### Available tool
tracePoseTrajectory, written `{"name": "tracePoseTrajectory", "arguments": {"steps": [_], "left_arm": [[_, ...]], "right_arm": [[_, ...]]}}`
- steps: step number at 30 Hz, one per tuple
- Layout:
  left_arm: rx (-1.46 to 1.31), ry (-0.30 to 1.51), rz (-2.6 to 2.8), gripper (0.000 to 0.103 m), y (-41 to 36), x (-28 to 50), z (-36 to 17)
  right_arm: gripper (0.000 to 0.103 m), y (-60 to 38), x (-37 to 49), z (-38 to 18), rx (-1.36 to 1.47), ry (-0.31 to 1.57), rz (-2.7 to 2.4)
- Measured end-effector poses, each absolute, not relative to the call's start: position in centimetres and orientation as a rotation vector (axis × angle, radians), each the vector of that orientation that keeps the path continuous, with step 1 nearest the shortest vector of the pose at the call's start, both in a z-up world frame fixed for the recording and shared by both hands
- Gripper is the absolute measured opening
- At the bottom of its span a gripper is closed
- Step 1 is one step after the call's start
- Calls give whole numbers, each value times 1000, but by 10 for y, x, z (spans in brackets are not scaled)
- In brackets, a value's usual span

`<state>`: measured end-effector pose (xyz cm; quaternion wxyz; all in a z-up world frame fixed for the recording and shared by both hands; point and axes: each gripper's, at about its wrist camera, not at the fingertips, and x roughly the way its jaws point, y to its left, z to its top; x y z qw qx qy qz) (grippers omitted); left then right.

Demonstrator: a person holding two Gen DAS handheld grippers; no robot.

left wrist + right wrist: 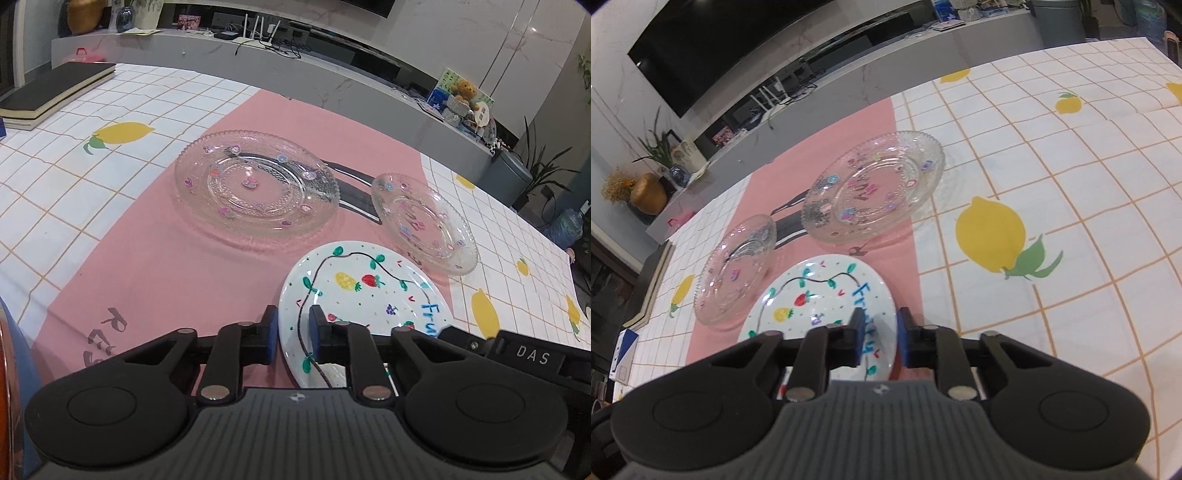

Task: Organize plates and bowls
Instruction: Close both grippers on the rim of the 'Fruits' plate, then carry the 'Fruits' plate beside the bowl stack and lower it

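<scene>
Both my claws are clamped on the painted plate (364,291) on the pink mat (147,280), left gripper (293,334) and right gripper (879,338) on opposite rims; uneven lifting could tilt it out or onto the glass plate (424,225) beside it.

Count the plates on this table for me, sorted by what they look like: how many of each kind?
Clear round glass plates with small coloured flower decals: 2, a larger one and a smaller one
White round ceramic plate painted with fruit and vines: 1
Total: 3 plates
</scene>
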<state>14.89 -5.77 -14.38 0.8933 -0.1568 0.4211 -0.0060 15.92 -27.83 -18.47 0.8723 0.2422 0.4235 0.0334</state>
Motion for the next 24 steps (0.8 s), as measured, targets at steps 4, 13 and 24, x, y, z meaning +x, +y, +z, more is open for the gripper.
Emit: {"name": "tracePoseTrajectory", "arguments": {"steps": [4, 13, 24], "left_arm": [[-331, 868, -18, 16, -56, 146, -140], [-341, 851, -37, 16, -55, 125, -126], [-348, 825, -69, 16, -45, 79, -115]], "right_arm": [[9, -281, 156, -183, 536, 901, 59], [8, -288, 132, -170, 567, 912, 65], [8, -281, 80, -149, 539, 907, 76]]}}
